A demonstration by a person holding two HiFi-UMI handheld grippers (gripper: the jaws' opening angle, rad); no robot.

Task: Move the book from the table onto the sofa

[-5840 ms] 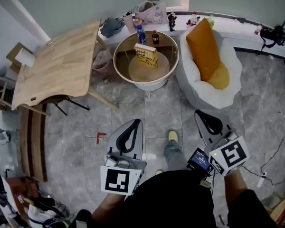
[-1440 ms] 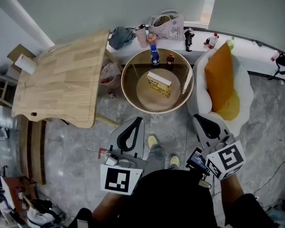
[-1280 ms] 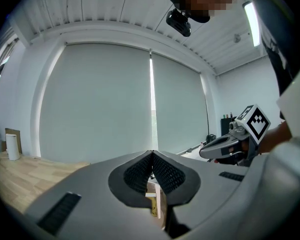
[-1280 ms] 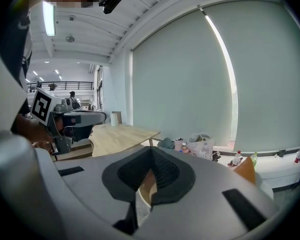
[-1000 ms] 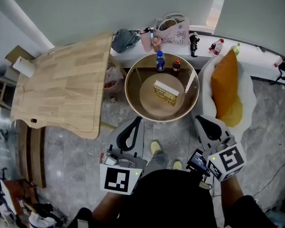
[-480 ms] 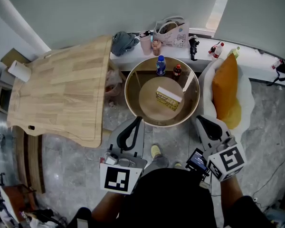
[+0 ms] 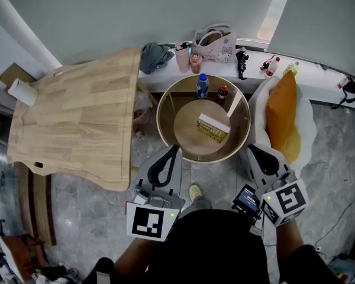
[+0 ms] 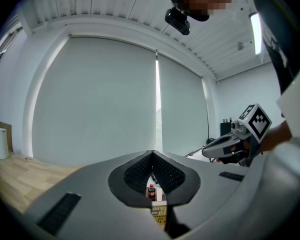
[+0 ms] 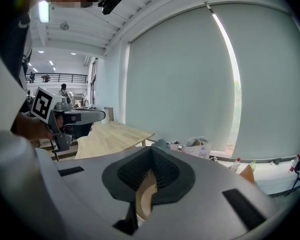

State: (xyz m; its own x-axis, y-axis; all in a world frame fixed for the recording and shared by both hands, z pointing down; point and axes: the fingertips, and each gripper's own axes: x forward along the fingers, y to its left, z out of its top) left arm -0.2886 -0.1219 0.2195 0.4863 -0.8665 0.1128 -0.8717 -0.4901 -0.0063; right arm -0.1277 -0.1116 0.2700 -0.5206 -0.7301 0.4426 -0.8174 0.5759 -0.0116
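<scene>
I held both grippers low over the grey stone floor, at the near side of the round table. My left gripper had its jaws pressed together with nothing between them. Through the small gap behind the tips I saw a strip of the yellow book and a small dark bottle beyond it. My right gripper was likewise closed tight and empty, pointing down past the table's right rim.

The book lay on the round table, a little right of its middle, well apart from both grippers. At the table's far side stood a blue-labelled bottle, with the small dark bottle just to its right. The white sofa stood right of the table, close against its rim, with an orange cushion leaning in it. A large wooden table filled the left. On the far ledge under the window sat a pale printed bag and a few small things.
</scene>
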